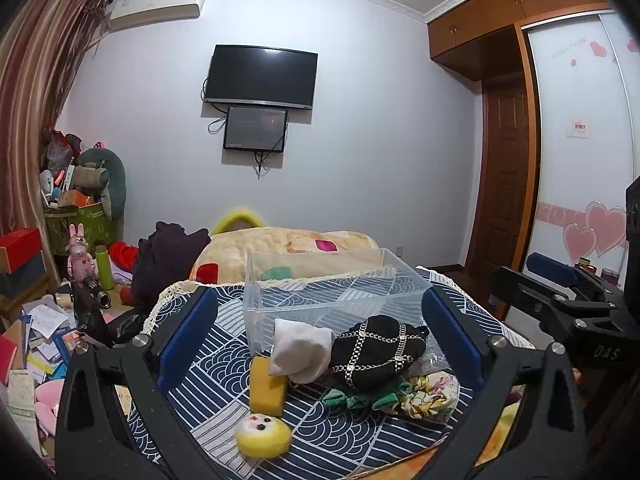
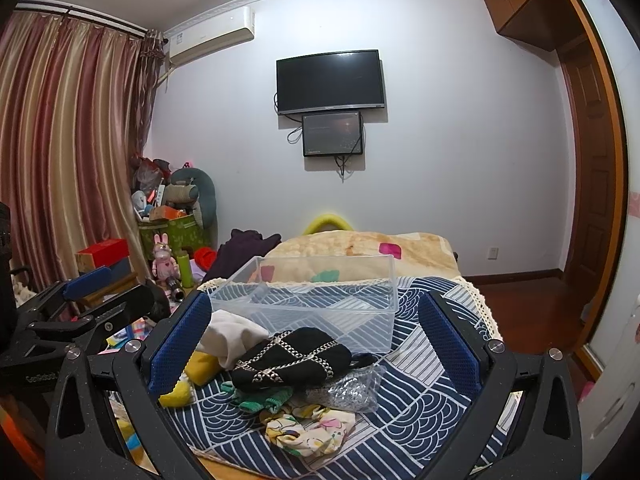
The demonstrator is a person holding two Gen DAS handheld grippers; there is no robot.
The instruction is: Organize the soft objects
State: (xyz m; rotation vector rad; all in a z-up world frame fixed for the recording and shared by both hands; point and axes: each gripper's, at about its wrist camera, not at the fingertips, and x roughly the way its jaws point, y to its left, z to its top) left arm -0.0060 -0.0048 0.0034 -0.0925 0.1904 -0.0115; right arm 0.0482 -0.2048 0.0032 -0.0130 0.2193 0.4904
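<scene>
1. On the blue wave-patterned surface sits a pile of soft stuff, right in front of a clear plastic bin with nothing visible in it.
2. Pile has a black chain-pattern pouch, white sock, yellow sponge, a round yellow plush face, green knit bits and a floral scrunchie.
3. Left gripper is wide open, holding nothing, framing the pile.
4. Right gripper is spread open too, nothing between its blue pads.
</scene>
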